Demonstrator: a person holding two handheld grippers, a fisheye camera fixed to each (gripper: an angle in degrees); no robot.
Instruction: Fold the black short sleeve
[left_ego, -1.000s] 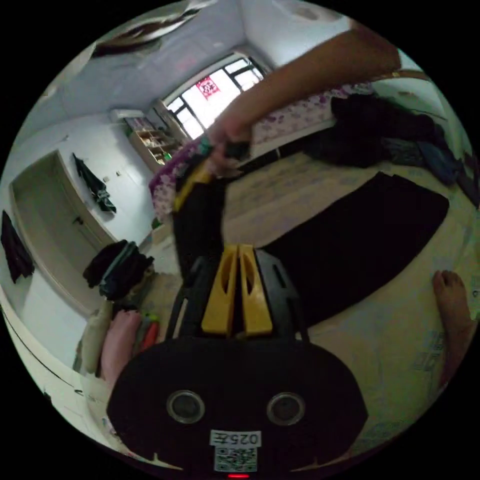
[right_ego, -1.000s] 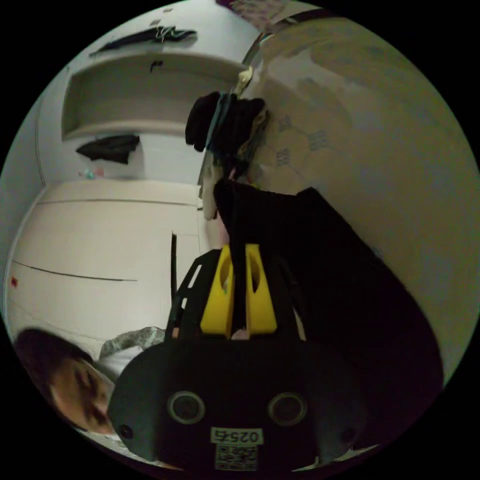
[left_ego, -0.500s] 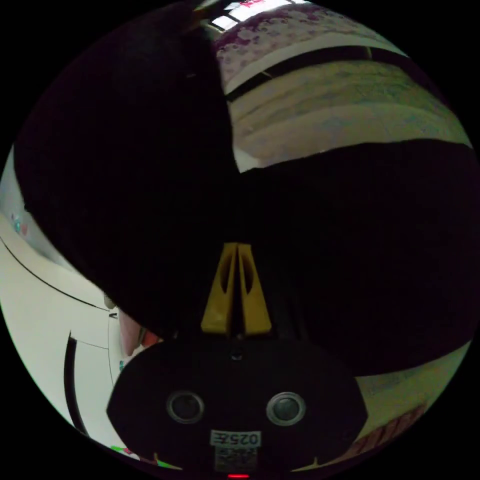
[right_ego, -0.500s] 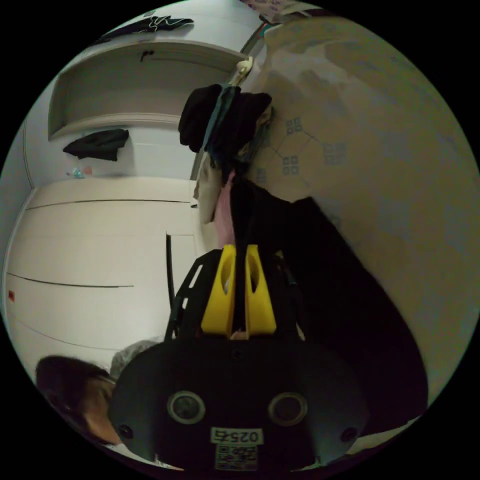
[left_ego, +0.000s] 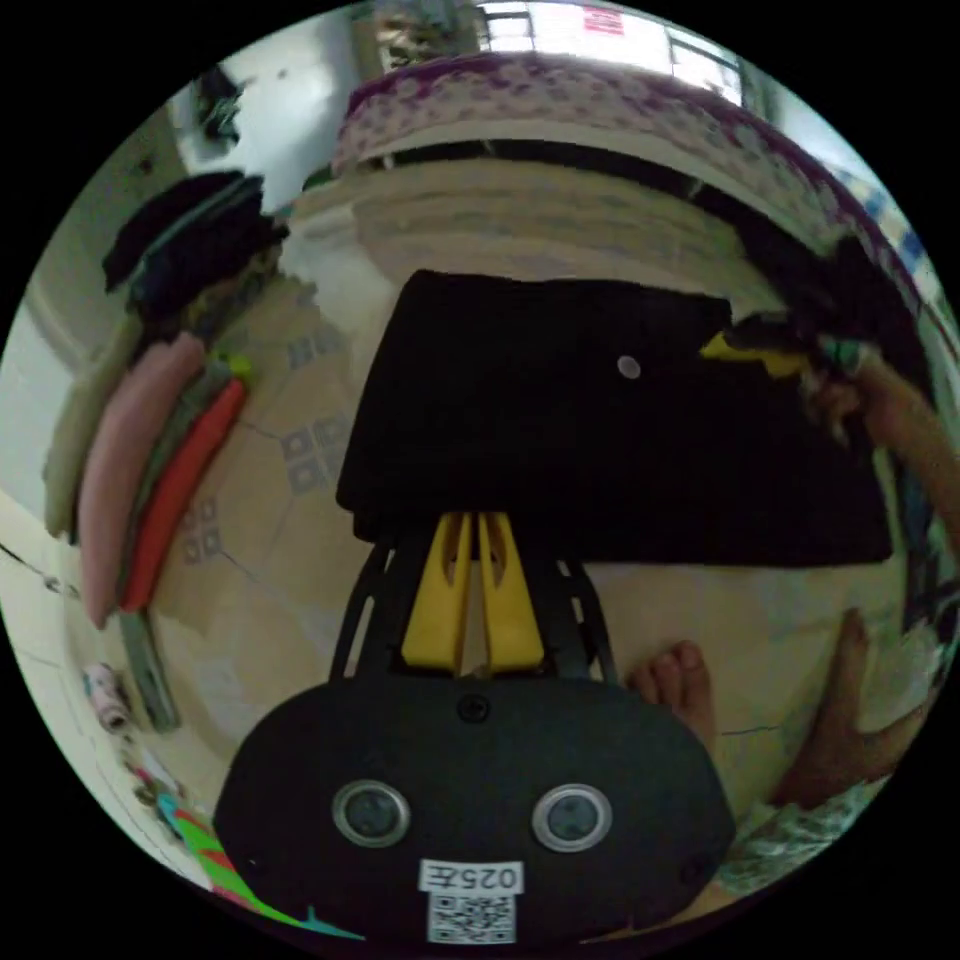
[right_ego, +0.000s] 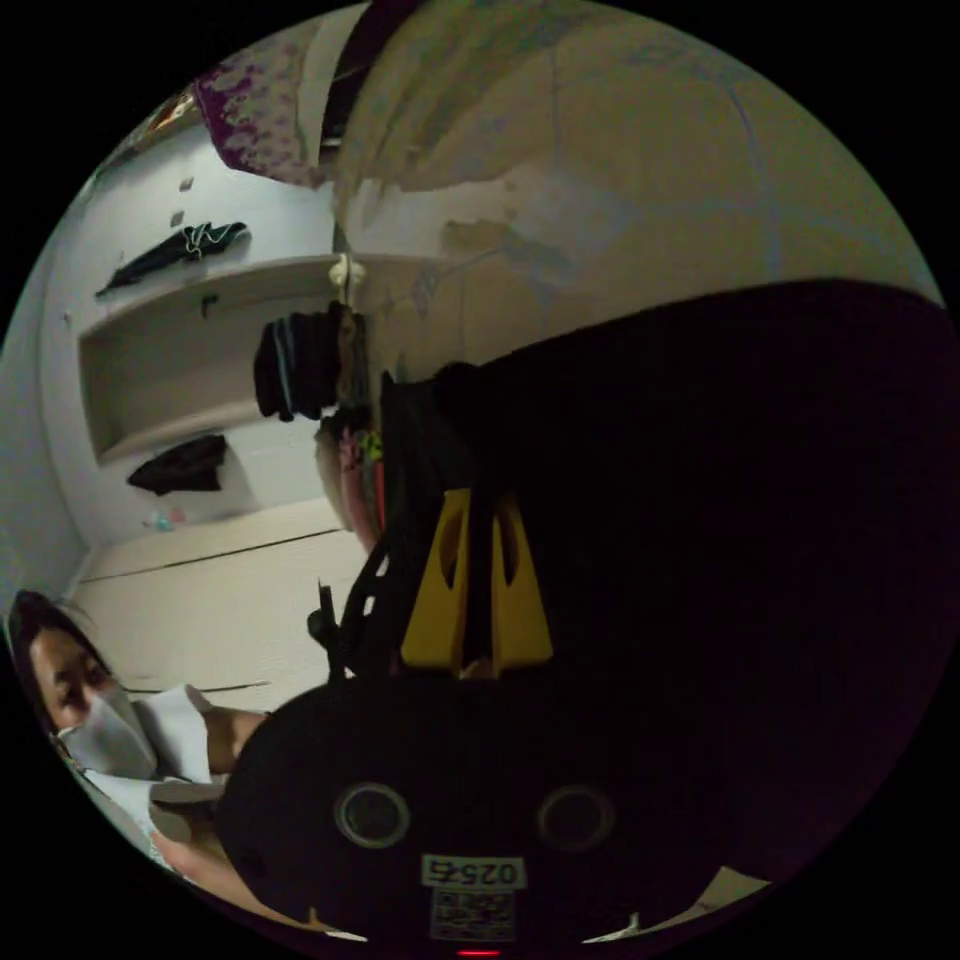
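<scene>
Floor (left_ego: 300, 560): pale patterned tile, bearing all that follows. Bed (left_ego: 560, 100), with a purple-flowered cover, along the far side of the room. Black short sleeve (left_ego: 600, 440): laid flat on the floor as a broad rectangle, apparently already doubled over, a small pale dot on its upper face; in the right gripper view the same garment (right_ego: 720, 520) lies close under the camera. Stack of folded clothes (left_ego: 150, 470), pink and red among them, at the far left, well apart from the garment. Left gripper (left_ego: 475, 525): yellow jaws drawn together on the near left corner of the cloth. Right gripper (right_ego: 478, 500): jaws closed on a dark fold at the garment's right edge; it also appears in the left gripper view (left_ego: 750, 350), held by a hand. Bare foot (left_ego: 675, 680), just near of the hem.

Risk, as judged: releasing one corner before the other, or dragging on withdrawal, could pull the upper layer askew and spoil the aligned edges.
</scene>
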